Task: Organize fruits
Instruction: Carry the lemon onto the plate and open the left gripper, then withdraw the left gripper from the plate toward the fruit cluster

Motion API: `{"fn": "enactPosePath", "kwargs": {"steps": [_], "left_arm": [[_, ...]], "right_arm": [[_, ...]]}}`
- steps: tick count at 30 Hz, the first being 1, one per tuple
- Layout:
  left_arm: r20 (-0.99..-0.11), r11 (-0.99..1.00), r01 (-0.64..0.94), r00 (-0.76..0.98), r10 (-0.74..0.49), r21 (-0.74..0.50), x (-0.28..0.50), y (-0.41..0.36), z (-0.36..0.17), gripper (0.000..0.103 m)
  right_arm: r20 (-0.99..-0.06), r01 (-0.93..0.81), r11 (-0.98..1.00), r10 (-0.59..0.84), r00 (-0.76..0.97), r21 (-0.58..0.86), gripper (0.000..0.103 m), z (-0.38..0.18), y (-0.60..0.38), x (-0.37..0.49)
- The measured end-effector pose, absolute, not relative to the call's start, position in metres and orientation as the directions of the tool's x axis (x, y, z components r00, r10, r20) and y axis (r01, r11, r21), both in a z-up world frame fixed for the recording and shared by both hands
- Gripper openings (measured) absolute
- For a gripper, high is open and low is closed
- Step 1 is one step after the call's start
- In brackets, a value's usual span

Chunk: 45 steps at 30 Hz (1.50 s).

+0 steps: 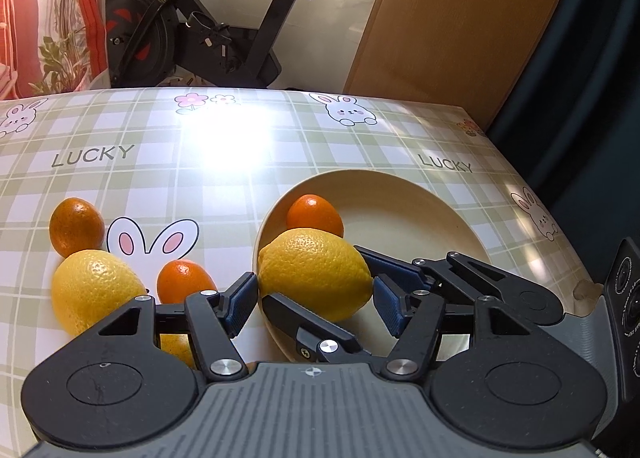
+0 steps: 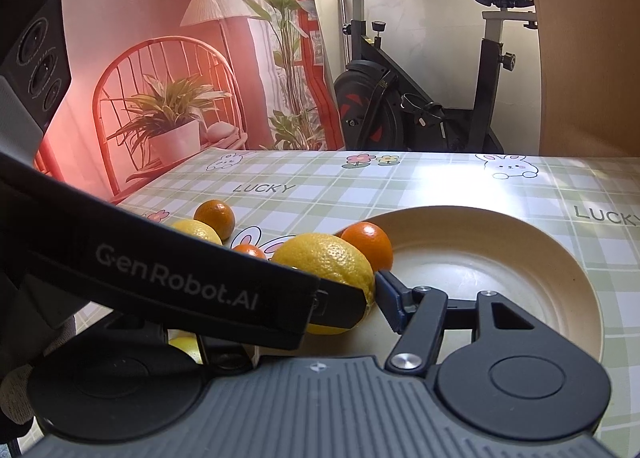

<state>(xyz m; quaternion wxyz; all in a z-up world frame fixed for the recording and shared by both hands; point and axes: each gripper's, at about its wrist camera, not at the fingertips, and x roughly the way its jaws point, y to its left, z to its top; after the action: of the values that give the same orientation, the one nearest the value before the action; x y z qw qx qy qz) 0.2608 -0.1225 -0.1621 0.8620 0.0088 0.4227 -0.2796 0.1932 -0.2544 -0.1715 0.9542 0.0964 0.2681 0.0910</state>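
A cream plate (image 1: pixel 420 210) holds a small orange (image 1: pixel 316 212) and a large lemon (image 1: pixel 316 274) at its left rim. My left gripper (image 1: pixel 316 298) sits with a blue pad (image 1: pixel 242 298) on each side of this lemon; contact is unclear. My right gripper's fingers (image 1: pixel 400 270) reach in from the right, also around the lemon. In the right wrist view the lemon (image 2: pixel 324 262) lies against my right gripper's (image 2: pixel 340 298) right pad (image 2: pixel 390 294); the left gripper's body hides the other pad. A second lemon (image 1: pixel 94 290) and two small oranges (image 1: pixel 76 226) (image 1: pixel 184 282) lie on the table to the left.
The table has a green checked cloth (image 1: pixel 160 178) with rabbits and "LUCKY" print. An exercise bike (image 1: pixel 180 26) stands behind the far edge, a brown board (image 1: pixel 460 18) at the back right. Another yellow fruit (image 1: pixel 176 346) shows under the left gripper.
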Motion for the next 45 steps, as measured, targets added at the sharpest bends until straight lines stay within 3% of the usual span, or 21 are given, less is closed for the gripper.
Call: {"fn": "enactPosePath", "kwargs": {"steps": [19,23,29,45], "left_arm": [[-0.706,0.839,0.505,0.519,-0.483,-0.203,0.263,-0.127,-0.161,0.066],[-0.688,0.838,0.513,0.540,-0.485,-0.187,0.256,-0.125,-0.155,0.066],[-0.663,0.840,0.513,0.569,-0.486,-0.176,0.244,-0.119,-0.145,0.066],[-0.554,0.896,0.379,0.706,-0.441,-0.230,0.200,-0.060,-0.115,0.066]], "right_arm": [[-0.499,-0.094,0.974,0.186,0.846,0.204,0.064,-0.175,-0.252,0.202],[-0.461,-0.078,0.979,0.158,0.873,0.188,0.075,-0.173,-0.251,0.194],[-0.432,-0.084,0.985,0.142,0.891,0.152,0.077,-0.171,-0.245,0.181],[-0.439,-0.087,0.987,0.137,0.888,0.132,0.077,-0.168,-0.228,0.145]]}}
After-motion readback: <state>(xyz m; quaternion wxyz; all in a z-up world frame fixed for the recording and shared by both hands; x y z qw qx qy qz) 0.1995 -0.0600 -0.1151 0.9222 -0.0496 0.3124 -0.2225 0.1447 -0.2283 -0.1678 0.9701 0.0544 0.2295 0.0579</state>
